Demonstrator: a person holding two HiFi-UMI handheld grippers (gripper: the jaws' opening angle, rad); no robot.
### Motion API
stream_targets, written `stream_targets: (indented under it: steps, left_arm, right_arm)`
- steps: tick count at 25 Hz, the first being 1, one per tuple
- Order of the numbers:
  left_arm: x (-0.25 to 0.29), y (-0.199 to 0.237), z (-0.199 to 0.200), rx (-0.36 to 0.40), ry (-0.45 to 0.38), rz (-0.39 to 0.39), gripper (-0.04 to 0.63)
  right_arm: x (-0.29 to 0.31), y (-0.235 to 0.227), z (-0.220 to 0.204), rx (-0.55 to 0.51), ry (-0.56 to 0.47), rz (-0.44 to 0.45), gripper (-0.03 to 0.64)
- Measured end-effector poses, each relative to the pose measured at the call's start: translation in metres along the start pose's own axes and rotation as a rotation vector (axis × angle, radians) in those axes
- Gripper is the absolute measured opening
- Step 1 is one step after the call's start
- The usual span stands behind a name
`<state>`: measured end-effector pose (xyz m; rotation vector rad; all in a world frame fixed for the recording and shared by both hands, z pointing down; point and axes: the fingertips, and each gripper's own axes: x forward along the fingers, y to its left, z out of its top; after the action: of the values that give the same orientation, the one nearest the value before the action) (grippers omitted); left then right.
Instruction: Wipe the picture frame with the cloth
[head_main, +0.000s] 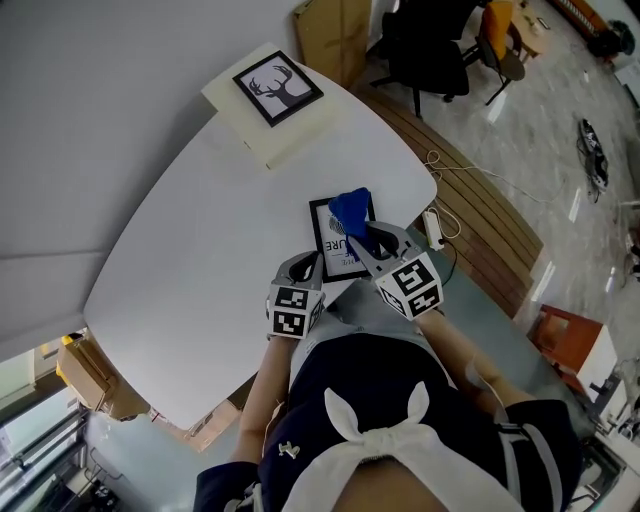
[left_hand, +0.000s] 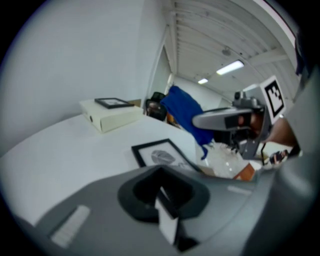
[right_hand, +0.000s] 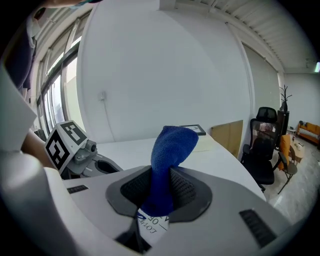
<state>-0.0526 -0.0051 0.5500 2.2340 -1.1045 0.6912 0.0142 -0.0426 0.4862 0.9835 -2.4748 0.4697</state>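
Observation:
A black-rimmed picture frame (head_main: 328, 238) lies flat near the table's front edge, and it also shows in the left gripper view (left_hand: 159, 154). My right gripper (head_main: 366, 240) (right_hand: 159, 200) is shut on a blue cloth (head_main: 350, 208) (right_hand: 170, 150) and hangs over the frame's right half. The cloth sticks up out of the jaws, with the frame's print (right_hand: 152, 225) showing below them. My left gripper (head_main: 305, 266) (left_hand: 162, 192) sits at the frame's near left corner. Its jaws stand together, with only a white sliver showing between them.
A second frame with a deer picture (head_main: 278, 88) lies on a white box (left_hand: 112, 117) at the far side of the white table (head_main: 200, 230). To the right are a power strip (head_main: 433, 228), wooden floor slats and a black office chair (head_main: 425, 50).

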Motion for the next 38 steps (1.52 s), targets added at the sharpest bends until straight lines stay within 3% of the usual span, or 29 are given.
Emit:
stream_targets:
  steps: [5, 16, 28, 33, 38]
  left_arm:
    - [0.014, 0.008, -0.011, -0.023, 0.05, 0.028, -0.003]
    - [0.032, 0.016, -0.024, -0.081, 0.069, 0.086, -0.003]
    - [0.046, 0.019, -0.033, -0.089, 0.104, 0.116, -0.003]
    - [0.047, 0.022, -0.033, -0.11, 0.061, 0.126, -0.003]
    - [0.044, 0.023, -0.034, -0.173, 0.035, 0.122, -0.003]
  right_arm:
    - [0.022, -0.006, -0.01, -0.04, 0.055, 0.064, 0.091]
    - [0.07, -0.013, -0.033, -0.118, 0.182, 0.177, 0.091]
    - [0.113, -0.015, -0.048, -0.221, 0.292, 0.207, 0.091]
    - [0.13, -0.013, -0.057, -0.293, 0.336, 0.212, 0.091]
    - [0.131, -0.009, -0.061, -0.256, 0.301, 0.197, 0.089]
